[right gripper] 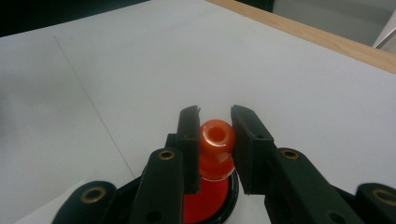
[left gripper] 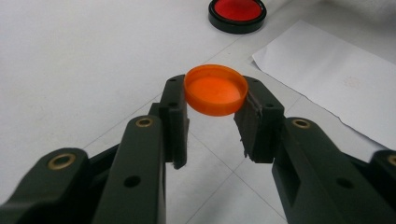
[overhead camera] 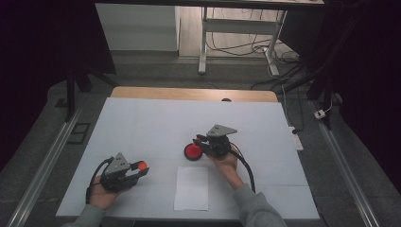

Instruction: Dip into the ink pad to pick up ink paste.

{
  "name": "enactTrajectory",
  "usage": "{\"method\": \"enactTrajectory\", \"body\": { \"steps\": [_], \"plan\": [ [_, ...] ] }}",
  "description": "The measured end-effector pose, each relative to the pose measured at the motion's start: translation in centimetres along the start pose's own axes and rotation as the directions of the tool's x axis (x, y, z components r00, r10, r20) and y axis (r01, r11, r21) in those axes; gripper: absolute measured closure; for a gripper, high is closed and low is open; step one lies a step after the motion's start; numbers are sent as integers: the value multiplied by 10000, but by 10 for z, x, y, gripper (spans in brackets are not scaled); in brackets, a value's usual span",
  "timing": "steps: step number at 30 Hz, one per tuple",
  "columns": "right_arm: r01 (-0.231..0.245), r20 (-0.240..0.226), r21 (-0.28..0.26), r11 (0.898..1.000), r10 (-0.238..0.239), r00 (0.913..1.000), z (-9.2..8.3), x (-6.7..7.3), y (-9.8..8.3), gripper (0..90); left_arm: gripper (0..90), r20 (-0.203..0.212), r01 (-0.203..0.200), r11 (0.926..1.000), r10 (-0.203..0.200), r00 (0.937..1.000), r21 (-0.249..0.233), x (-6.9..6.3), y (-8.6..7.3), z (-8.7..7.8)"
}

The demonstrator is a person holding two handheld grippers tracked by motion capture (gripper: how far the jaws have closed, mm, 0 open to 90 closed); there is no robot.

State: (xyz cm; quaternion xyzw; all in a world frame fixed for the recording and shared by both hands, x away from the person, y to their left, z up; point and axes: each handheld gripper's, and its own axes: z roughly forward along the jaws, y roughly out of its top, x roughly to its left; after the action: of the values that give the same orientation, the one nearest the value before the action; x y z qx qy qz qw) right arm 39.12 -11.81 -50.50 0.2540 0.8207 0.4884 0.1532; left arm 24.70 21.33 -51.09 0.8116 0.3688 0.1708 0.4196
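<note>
My left gripper point(left gripper: 215, 87) is shut on a round orange cap point(left gripper: 215, 93), held level by its rim just above the white table. In the high view this gripper point(overhead camera: 140, 169) is at the near left with the orange cap point(overhead camera: 140, 165) at its tips. My right gripper point(right gripper: 215, 115) is shut on a small orange rounded piece point(right gripper: 216, 148) with a hole in its top. That piece stands over a red disc with a black rim point(right gripper: 205, 201). In the high view the right gripper point(overhead camera: 199, 141) is at the red disc point(overhead camera: 192, 152), mid-table.
A white sheet of paper point(overhead camera: 191, 187) lies near the front edge between the two hands, and it is seen too in the left gripper view point(left gripper: 336, 84). The white table cover point(overhead camera: 156, 123) ends at a wooden strip point(overhead camera: 189, 93) at the back. Desk legs and cables lie on the floor beyond.
</note>
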Motion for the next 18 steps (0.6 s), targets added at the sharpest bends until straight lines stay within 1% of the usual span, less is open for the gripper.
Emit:
{"method": "enactTrajectory", "body": {
  "steps": [10,13,18],
  "plan": [
    [7,-68,-142,9999,-8,10000,-8,1,5,725,649,1,-8,10000,8,10000,-2,0,0,0],
    [26,-94,-163,9999,-27,10000,-8,2,5,725,649,3,-8,10000,8,10000,5,0,0,0],
    [25,-81,-49,10000,-26,10000,-6,2,4,725,649,6,-2,10000,2,10000,5,0,0,0]
  ]
}}
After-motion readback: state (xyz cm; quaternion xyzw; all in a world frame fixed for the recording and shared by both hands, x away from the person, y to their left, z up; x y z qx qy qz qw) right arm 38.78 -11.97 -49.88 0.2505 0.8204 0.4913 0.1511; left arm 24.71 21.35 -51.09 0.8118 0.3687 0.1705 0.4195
